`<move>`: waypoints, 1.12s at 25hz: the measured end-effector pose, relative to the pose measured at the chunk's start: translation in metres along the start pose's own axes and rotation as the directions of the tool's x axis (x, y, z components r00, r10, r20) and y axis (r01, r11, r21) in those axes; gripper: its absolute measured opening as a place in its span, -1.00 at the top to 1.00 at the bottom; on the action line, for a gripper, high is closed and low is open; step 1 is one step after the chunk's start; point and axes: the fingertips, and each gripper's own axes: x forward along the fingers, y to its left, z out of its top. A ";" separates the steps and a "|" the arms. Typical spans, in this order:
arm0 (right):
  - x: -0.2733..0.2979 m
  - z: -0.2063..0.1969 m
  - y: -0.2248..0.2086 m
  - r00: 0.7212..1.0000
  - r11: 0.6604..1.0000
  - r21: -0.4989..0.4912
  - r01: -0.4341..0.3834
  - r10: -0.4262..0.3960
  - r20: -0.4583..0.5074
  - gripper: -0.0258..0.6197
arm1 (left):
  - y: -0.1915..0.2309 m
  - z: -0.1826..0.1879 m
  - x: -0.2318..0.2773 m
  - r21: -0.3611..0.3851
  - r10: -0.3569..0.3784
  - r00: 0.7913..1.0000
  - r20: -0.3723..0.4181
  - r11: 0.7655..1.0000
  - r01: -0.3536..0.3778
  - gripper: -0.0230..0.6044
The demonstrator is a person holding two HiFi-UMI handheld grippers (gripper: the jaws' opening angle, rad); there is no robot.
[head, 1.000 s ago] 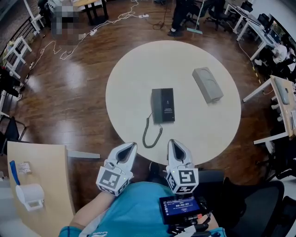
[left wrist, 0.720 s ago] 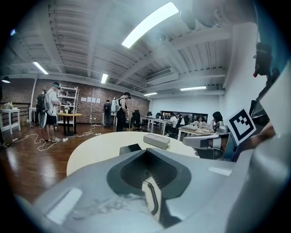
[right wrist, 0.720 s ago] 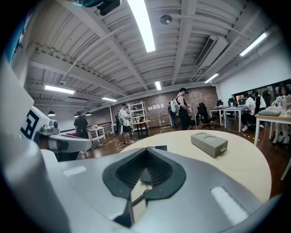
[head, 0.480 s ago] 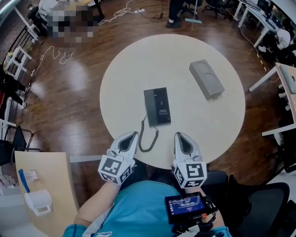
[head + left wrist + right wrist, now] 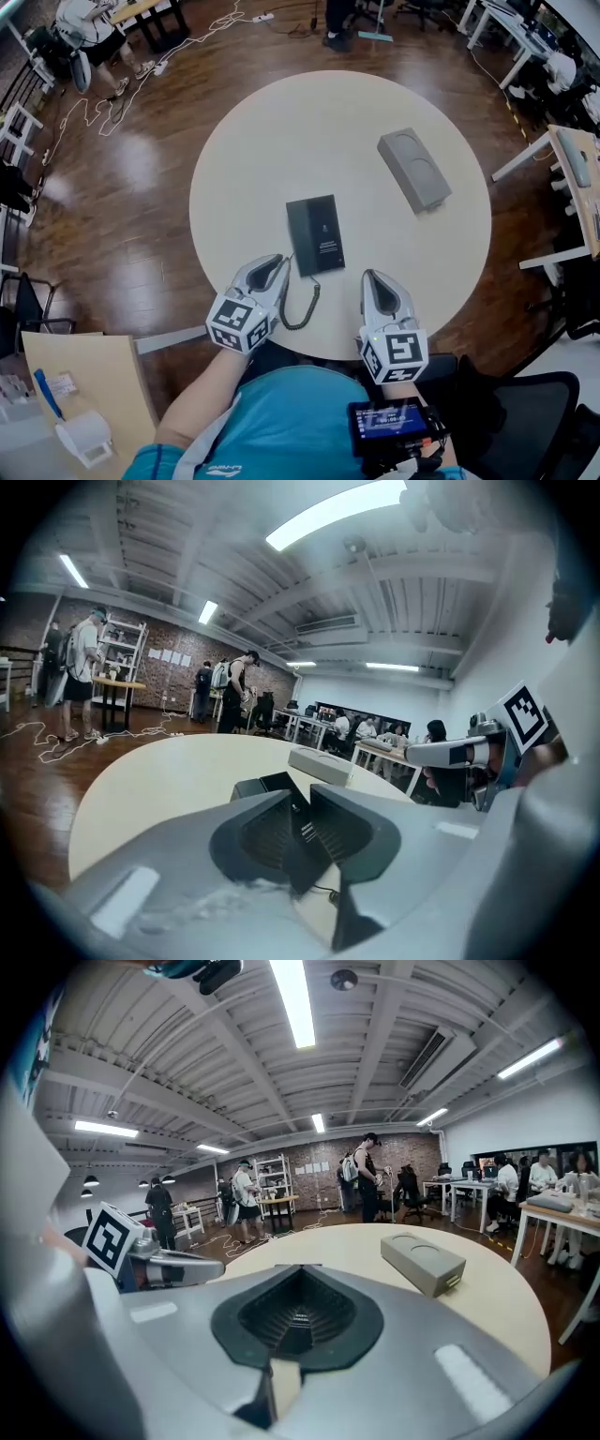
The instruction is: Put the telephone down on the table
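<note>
A black telephone [image 5: 316, 234] lies flat near the middle of the round beige table [image 5: 281, 141], handset on its cradle. Its coiled cord [image 5: 305, 305] loops toward the near edge. My left gripper [image 5: 272, 265] is over the table just short of the phone's near left corner, beside the cord. In the left gripper view its jaws [image 5: 302, 832] are opening, a narrow gap with nothing between them, and the telephone [image 5: 272, 785] shows just beyond. My right gripper [image 5: 375, 279] hovers right of the cord, near the table's front edge. Its jaws [image 5: 298, 1314] are shut and empty.
A grey box [image 5: 414, 169] lies on the table's right side, and the grey box [image 5: 424, 1260] shows ahead in the right gripper view. Wooden floor, desks, chairs and cables surround the table. People stand in the background.
Both grippers have moved forward from the table's near edge over the tabletop. The left one came closer to the phone's near left corner.
</note>
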 end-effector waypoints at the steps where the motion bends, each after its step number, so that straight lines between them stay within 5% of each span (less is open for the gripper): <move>1: 0.004 0.002 0.001 1.000 1.000 -0.001 0.005 -0.005 -0.002 0.94 | 0.004 -0.004 0.006 -0.005 -0.018 1.000 -0.016 1.000 0.018 0.71; 4: 0.015 0.009 0.006 1.000 1.000 -0.005 0.017 -0.017 -0.009 0.94 | 0.017 -0.015 0.023 -0.039 -0.073 0.995 -0.065 0.997 0.071 0.50; 7: 0.021 0.010 0.009 0.999 0.999 -0.012 0.035 -0.035 -0.033 0.94 | 0.032 -0.029 0.039 -0.148 -0.116 0.989 -0.094 0.984 0.101 0.46; 15: 0.029 0.001 0.011 0.990 0.995 -0.021 0.095 -0.097 -0.099 0.94 | 0.060 -0.073 0.076 -0.466 -0.269 0.954 -0.132 0.866 0.180 0.18; 28: 0.060 0.002 0.009 0.978 0.989 -0.043 0.143 -0.148 -0.150 0.94 | 0.055 -0.082 0.116 -0.591 -0.454 0.887 -0.086 0.740 0.321 0.08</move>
